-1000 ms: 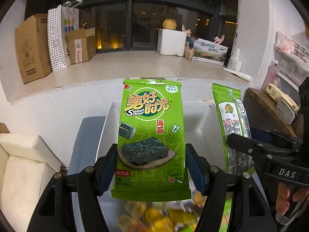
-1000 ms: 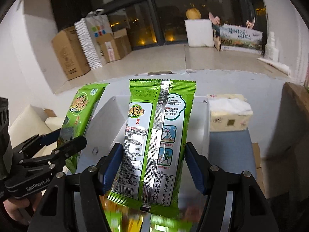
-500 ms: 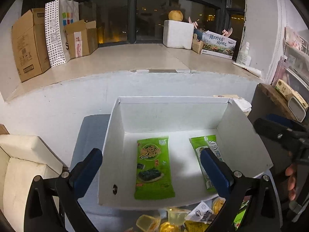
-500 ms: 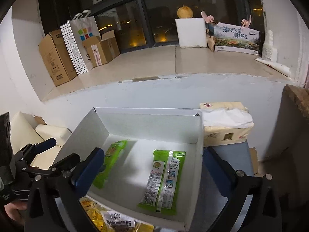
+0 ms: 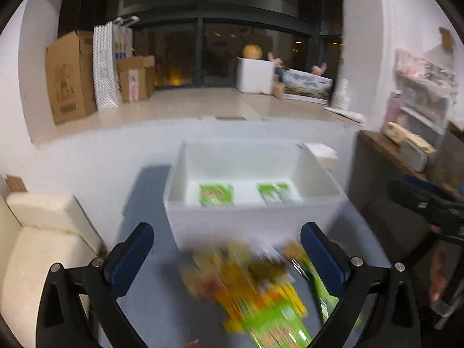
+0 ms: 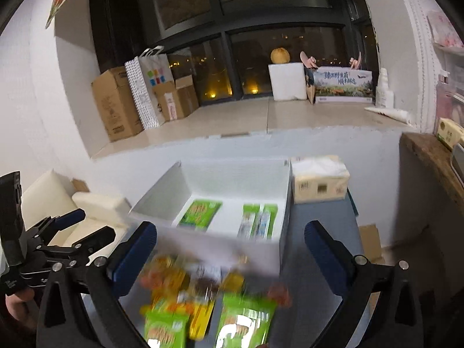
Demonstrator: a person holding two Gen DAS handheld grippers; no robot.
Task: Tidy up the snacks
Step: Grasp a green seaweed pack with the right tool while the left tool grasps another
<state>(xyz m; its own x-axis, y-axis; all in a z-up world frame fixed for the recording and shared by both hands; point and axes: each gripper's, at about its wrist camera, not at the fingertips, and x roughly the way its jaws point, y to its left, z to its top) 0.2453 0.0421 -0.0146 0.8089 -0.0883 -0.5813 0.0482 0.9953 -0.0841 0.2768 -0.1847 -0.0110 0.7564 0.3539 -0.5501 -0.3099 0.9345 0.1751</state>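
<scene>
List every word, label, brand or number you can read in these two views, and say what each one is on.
No text reads with certainty.
Long printed box on the sill: large blue characters, too small to read.
Green seaweed packets in the white box: motion-blurred.
Snack pile in front: blurred.
Cardboard box: print too small.
Tissue pack: labels too small.
Left gripper: partial white lettering, cut off.

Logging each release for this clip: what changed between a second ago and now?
Both seaweed packets were let go. The left one and the right one now lie flat in the white box. The left hand-held gripper and right hand-held gripper opened and drew back over the loose snack pile. The box and tissue pack stayed put.
</scene>
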